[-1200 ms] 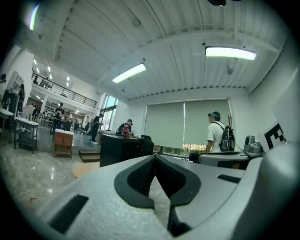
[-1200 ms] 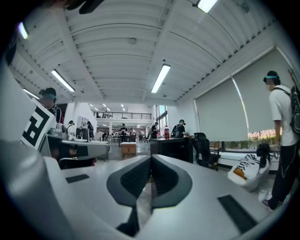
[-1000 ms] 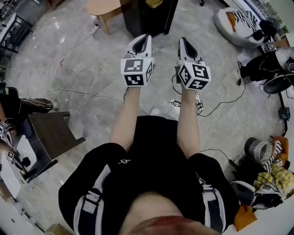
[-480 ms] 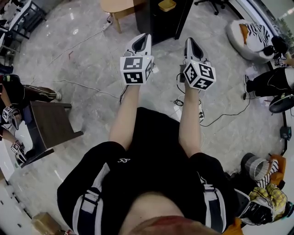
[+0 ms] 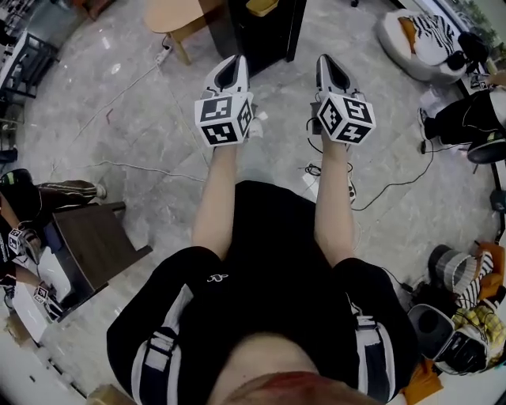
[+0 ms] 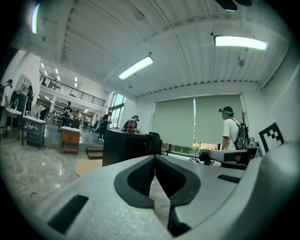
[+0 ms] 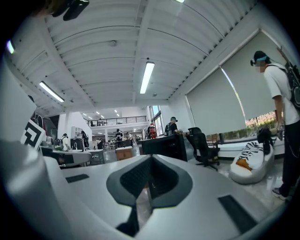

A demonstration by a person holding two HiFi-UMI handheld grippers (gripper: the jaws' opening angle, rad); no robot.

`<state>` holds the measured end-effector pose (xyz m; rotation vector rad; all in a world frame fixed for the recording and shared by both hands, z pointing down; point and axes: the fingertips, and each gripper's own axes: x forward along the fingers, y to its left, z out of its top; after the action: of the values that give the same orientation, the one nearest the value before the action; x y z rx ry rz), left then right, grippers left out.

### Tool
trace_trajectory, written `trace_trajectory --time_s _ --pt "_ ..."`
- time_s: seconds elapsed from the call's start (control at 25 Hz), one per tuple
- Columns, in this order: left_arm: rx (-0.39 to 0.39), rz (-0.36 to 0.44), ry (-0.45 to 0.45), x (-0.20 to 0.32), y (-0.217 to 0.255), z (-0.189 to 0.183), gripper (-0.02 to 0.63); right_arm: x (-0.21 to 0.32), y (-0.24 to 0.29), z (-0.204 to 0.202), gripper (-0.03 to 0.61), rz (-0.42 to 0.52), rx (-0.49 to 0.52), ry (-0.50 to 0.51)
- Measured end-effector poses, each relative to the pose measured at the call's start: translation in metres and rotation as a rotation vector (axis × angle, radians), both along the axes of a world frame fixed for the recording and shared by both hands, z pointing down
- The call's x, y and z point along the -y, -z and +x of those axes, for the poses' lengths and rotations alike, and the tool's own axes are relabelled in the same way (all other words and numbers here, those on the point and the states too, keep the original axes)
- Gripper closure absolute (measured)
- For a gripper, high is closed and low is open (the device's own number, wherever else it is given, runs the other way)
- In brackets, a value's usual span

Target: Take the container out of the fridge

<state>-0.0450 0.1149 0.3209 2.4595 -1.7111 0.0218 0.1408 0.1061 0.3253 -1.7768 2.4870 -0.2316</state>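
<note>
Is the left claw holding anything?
No, the left claw is shut, its two tips touching with nothing between them.

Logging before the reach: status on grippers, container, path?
Both shut, empty, held out front: left hand-held gripper, right hand-held gripper. No container in view; black cabinet ahead. Loose cables on floor near feet.

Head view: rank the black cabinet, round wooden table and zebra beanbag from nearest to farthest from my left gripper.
From the left gripper:
1. Black cabinet, just ahead, slightly right.
2. Round wooden table, ahead and left, beside the cabinet.
3. Zebra beanbag, far off to the right.
</note>
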Motion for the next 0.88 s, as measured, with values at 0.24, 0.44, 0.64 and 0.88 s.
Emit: trace_trajectory --time_s 0.24,0.44,0.64,0.88 --pt "-0.002 -0.061 0.005 0.087 -0.032 -0.001 0.604 0.082 -0.027 -0.009 0.566 -0.036 -0.006 0.022" --pt "0.045 -0.128 -0.027 0.177 -0.055 -0.001 0.604 0.167 -0.052 -0.020 0.566 -0.077 0.044 0.024" --pt "0.073 -0.208 -0.067 0.278 -0.083 0.000 0.604 0.268 -0.076 -0.028 0.566 -0.136 0.065 0.002" --pt "0.081 -0.263 -0.094 0.357 -0.107 0.006 0.604 0.346 -0.095 -0.036 0.566 -0.186 0.035 0.006"
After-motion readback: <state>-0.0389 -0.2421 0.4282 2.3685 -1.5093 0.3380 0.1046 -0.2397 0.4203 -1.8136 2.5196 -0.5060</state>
